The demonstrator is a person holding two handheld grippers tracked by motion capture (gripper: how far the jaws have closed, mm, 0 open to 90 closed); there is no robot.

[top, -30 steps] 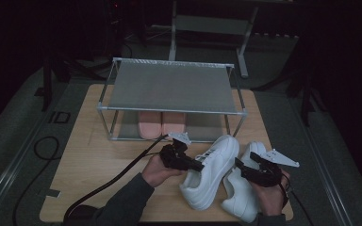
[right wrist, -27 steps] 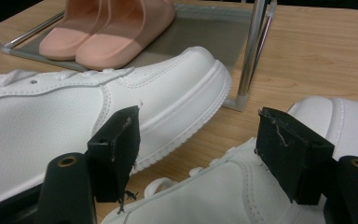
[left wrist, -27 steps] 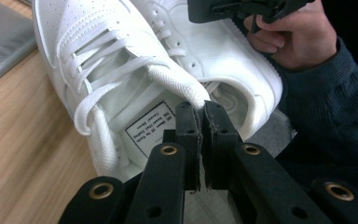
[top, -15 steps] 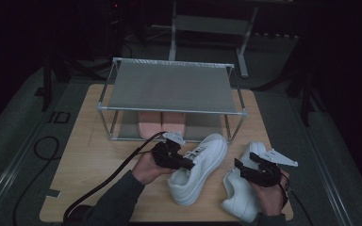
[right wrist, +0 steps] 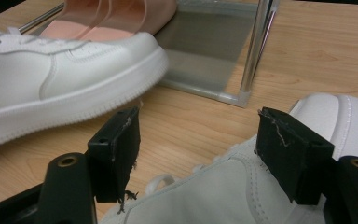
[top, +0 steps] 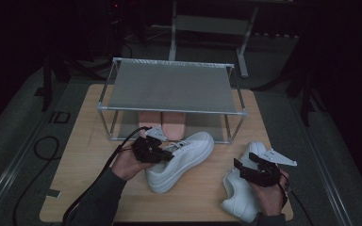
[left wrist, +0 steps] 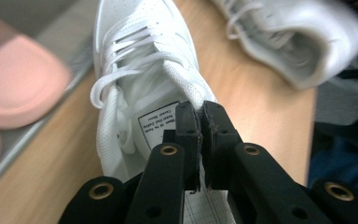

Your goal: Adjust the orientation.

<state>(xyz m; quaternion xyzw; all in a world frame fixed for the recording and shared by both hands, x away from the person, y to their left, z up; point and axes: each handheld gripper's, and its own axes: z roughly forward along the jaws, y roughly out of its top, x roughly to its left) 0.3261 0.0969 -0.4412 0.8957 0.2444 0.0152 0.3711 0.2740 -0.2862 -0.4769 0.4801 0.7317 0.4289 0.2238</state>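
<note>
Between the left gripper [left wrist: 200, 122] pads, white sneaker [left wrist: 140, 65] collar.

Your left claw [top: 162, 153] is on the move, clamped on the collar of the left sneaker [top: 181, 157] and dragging it leftward across the bench [top: 80, 174] and a touch toward the shoe rack [top: 169, 84]. The sneaker has swung with it: its toe now points up at the rack's front rail, close to the pink slippers [top: 162, 123]. And the gap to the other sneaker [top: 240, 193] has opened wide; they sat almost touching before.
</note>
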